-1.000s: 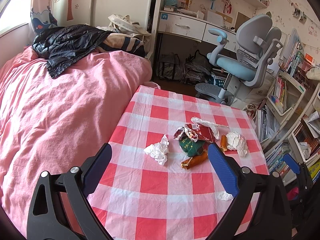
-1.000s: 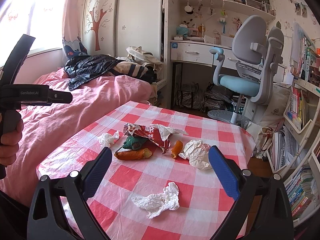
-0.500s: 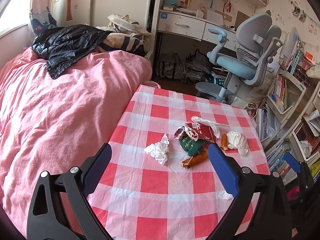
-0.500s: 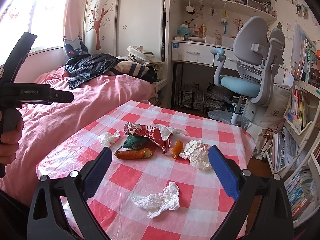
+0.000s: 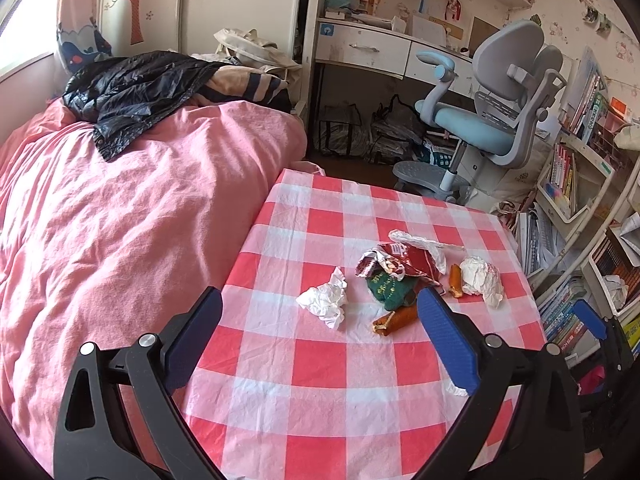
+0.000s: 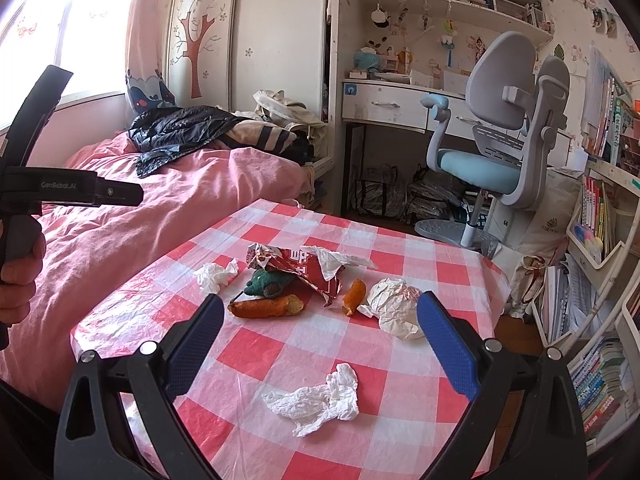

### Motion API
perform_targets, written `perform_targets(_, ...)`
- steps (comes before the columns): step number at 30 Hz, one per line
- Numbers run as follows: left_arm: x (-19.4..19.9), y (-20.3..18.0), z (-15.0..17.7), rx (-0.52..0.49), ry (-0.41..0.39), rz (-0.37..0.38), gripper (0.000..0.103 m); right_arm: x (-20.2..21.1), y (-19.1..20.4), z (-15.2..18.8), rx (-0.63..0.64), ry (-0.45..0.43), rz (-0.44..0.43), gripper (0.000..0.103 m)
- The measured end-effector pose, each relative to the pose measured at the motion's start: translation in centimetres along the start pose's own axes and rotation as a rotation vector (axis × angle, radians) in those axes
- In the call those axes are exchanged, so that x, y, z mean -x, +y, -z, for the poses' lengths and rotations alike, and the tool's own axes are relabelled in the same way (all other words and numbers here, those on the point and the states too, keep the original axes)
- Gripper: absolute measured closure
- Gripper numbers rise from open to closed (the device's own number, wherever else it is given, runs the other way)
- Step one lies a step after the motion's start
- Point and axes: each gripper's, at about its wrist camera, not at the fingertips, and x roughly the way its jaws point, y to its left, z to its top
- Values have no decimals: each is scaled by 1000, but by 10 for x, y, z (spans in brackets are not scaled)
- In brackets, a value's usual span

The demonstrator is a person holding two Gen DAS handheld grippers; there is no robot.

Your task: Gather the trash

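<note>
Trash lies scattered on the checked tabletop (image 6: 400, 380) ahead of me, both my left fingers (image 5: 318, 340) and right fingers (image 6: 318, 340) spread wide and empty, and that flimsy tissue (image 6: 316, 398) nearest could slip out if I pinch too shallow.

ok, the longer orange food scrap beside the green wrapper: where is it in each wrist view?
Left wrist: longer orange scrap lies right of centre, just inside the right blue finger of the left tool.
Right wrist: it lies left of centre, near the left finger of the right tool.
Shared landmark: green wrapper, directly behind it in both.
</note>
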Motion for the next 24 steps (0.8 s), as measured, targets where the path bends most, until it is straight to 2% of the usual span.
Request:
perform_targets(5,-3,46,-2,87,23,-52,8,1,-8,1,-13,2,4,10)
perform_targets(9,-7,65,-3,125,40,-86,8,-3,-14,3,-21,22,4,10)
perform_targets(20,2,56,6,-16,40,-128,8,-13,-29,11,-45,91,-5,10)
perform_targets(24,10,57,11,-41,48,-111,8,-16,-27,13,-47,109,-12,10)
